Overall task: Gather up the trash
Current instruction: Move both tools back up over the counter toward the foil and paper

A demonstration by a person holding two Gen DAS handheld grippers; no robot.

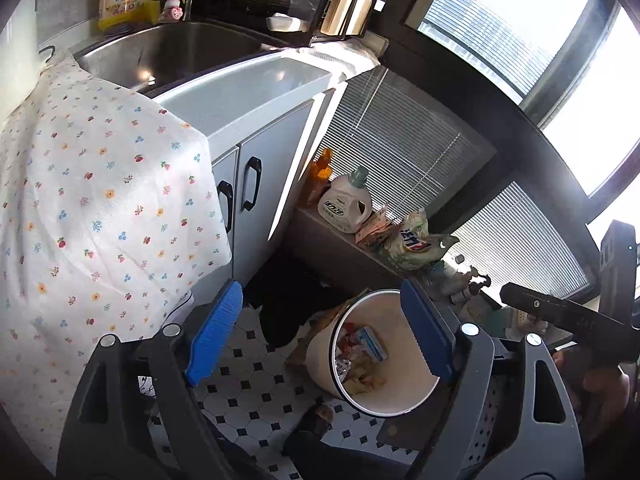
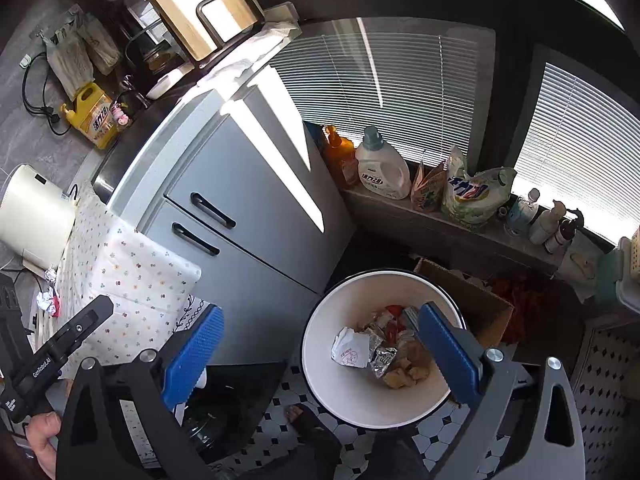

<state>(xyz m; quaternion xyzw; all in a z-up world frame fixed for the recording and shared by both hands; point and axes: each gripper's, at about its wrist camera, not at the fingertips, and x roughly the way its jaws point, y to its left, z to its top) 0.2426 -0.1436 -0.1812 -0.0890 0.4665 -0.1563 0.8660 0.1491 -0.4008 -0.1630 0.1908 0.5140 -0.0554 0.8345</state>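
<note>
Both grippers hang above the white bin (image 2: 380,396), which stands on the tiled floor (image 1: 256,404) beside the grey cabinet (image 2: 248,216) and below the window ledge. The left gripper (image 1: 320,336) has its blue fingers (image 1: 214,336) spread wide with nothing between them; the right gripper (image 2: 320,356) is likewise spread wide and empty. The collected trash sits inside the bin: a crumpled white wrapper (image 2: 352,348), foil pieces (image 2: 382,360) and other scraps lie on its bottom, all within the rim. More trash appears to remain on the surface covered by the floral cloth (image 2: 132,280), where a crumpled scrap (image 2: 46,300) and a foil ball (image 2: 51,275) lie near the white appliance (image 2: 36,216). In judgement, the drop step is complete and the next step is a return to that surface. Risks noted: the bin looks light, and a finger catching its rim on the way up could tip it and spill the contents onto the floor. The person's foot (image 2: 298,414) stands just beside the bin and could knock it. The cloth hangs loosely over the edge of the surface; a finger snagging it could drag the remaining scraps off. The small foil ball may slip from widely spread fingers if they close off-centre on it.
</note>
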